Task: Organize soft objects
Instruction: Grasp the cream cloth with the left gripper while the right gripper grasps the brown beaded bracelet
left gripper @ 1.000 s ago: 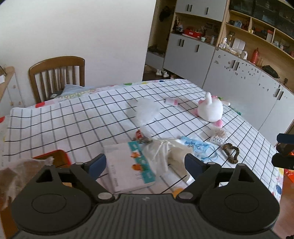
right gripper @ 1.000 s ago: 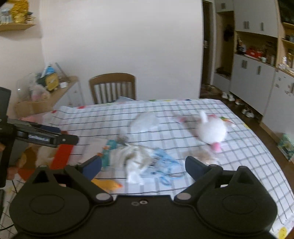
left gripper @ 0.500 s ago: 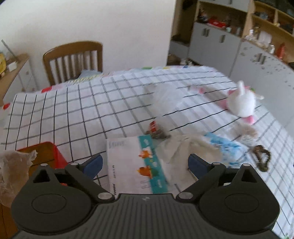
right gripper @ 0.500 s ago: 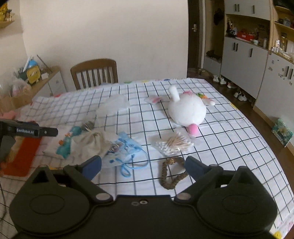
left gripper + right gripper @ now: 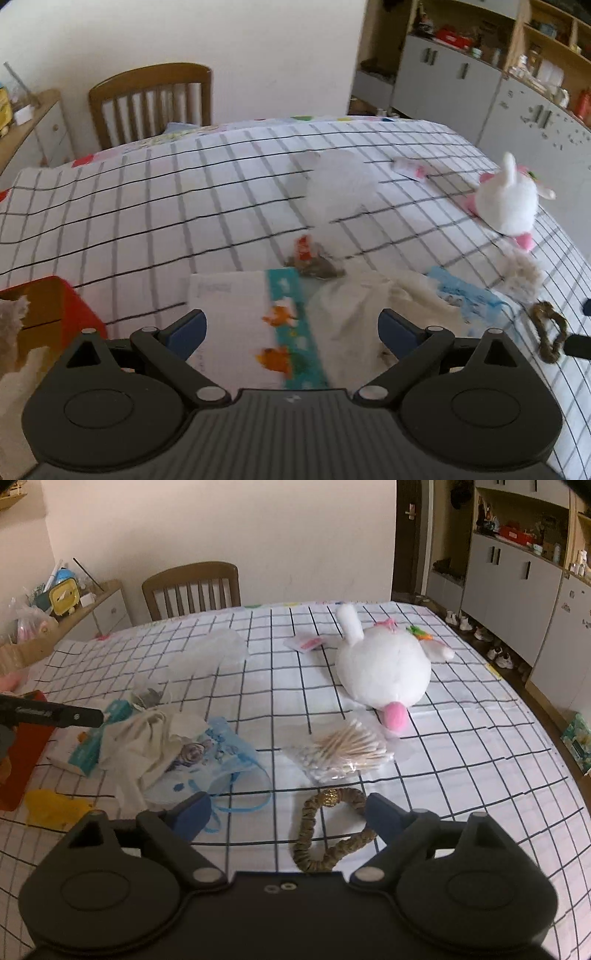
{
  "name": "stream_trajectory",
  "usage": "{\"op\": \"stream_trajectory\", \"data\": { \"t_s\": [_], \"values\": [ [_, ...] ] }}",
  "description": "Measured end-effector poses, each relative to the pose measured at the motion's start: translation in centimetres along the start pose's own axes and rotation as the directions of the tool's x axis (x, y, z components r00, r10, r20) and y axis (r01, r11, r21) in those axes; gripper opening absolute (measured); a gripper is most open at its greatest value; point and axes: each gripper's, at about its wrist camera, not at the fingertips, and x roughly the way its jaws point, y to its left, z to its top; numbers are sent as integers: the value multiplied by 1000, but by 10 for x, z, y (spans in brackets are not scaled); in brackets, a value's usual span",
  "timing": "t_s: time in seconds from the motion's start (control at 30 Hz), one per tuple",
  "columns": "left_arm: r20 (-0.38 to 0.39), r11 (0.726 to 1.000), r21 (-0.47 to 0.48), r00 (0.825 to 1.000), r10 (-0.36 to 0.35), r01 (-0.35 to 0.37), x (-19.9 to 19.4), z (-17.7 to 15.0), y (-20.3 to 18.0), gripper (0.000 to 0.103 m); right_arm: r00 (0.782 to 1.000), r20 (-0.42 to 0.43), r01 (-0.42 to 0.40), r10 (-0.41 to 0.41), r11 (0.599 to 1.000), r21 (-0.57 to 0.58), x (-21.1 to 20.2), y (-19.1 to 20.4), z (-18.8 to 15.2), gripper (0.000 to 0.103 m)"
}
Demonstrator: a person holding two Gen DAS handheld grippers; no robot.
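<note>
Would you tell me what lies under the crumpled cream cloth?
The cream cloth overlaps a white pack with a teal band and a blue printed pouch. What it covers beyond those cannot be seen.

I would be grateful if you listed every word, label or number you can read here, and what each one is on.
No text is legible.
White print on the black bar at the left of the right wrist view: too blurred to read.
Small print on the white packet with the teal stripe: too blurred to read.
Blue bag: cartoon pictures only, no legible words.
</note>
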Motion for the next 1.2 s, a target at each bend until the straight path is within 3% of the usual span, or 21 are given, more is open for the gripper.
{"op": "stream_trajectory", "data": {
  "t_s": [0.27,0.43,0.6,0.9,1.07,1.17,1.2],
  "values": [
    [-20,991,63,993,-117,118,7,-8,-53,100,998,-58,11,-11,1000,-9,22,-12,-8,74],
    [-39,988,117,995,-93,97,27,-8,-74,100,997,-75,10,-12,1000,-19,29,-16,-10,66],
    [-67,994,88,996,-58,64,44,-6,-72,99,996,-90,7,-10,999,-32,32,-17,-12,56],
    [-59,997,75,998,-2,7,49,-5,-71,76,995,-95,5,-10,998,-55,36,-17,-15,39],
    [-51,998,62,998,25,-22,46,-3,-68,48,995,-92,19,-23,999,-49,35,-19,-15,25],
    [-48,998,57,998,39,-36,44,-2,-65,31,995,-95,14,-17,999,-35,35,-22,-15,11],
    [-49,998,47,998,32,-30,43,-1,-63,29,995,-95,16,-19,999,-32,34,-22,-14,9]
  ]
}}
